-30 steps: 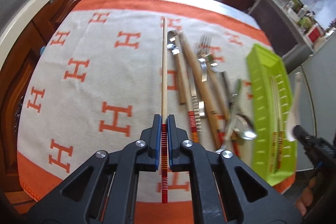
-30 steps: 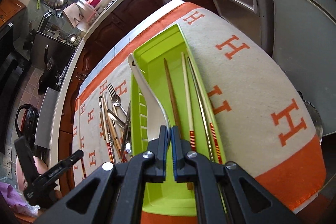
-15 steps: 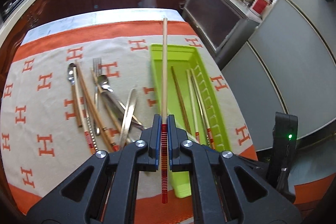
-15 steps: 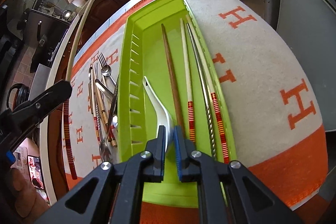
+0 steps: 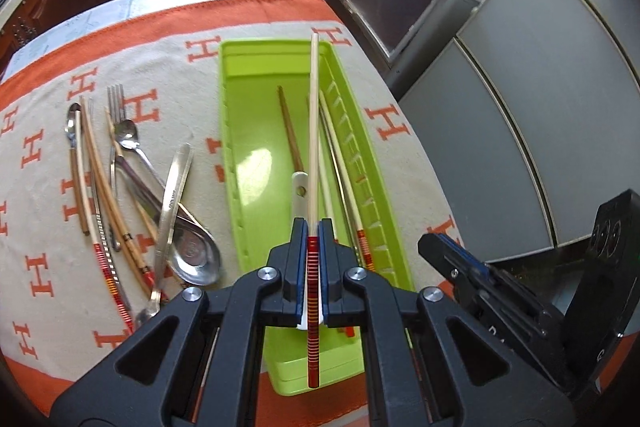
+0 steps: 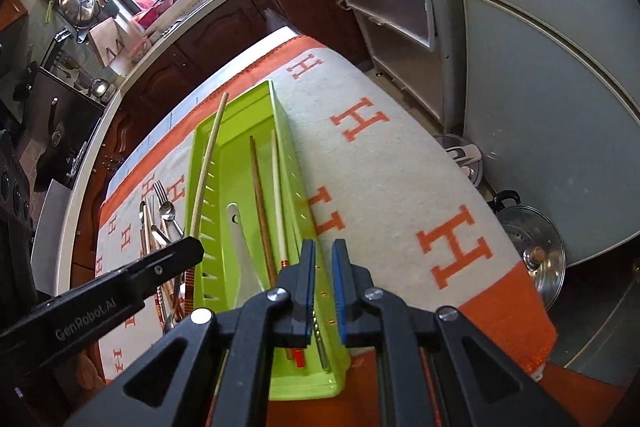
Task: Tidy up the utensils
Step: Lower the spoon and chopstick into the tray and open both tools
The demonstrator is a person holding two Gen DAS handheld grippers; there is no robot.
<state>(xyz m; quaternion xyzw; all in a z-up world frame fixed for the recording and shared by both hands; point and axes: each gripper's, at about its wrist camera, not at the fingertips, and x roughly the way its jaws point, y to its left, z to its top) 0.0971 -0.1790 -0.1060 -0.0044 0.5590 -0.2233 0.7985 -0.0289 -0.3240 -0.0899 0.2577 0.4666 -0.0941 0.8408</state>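
**Chopstick held over the tray**

The left tool [image 5: 313, 259] clamps a red-banded chopstick [image 5: 314, 147] above the green tray [image 5: 240, 131], which holds chopsticks and a white spoon [image 6: 240, 243]. The right tool [image 6: 323, 291] stands narrowly apart, gripping nothing, over the tray's near right rim. Loose cutlery [image 5: 132, 187] lies left on the desk.

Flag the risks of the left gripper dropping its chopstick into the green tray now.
1. The chopstick is pinched near its striped end, so the long tip could swing and land across the green tray rim.
2. The white spoon lies right under it; the stick may come to rest on the spoon.
3. The right gripper hangs open close by; the left gripper could bump it.
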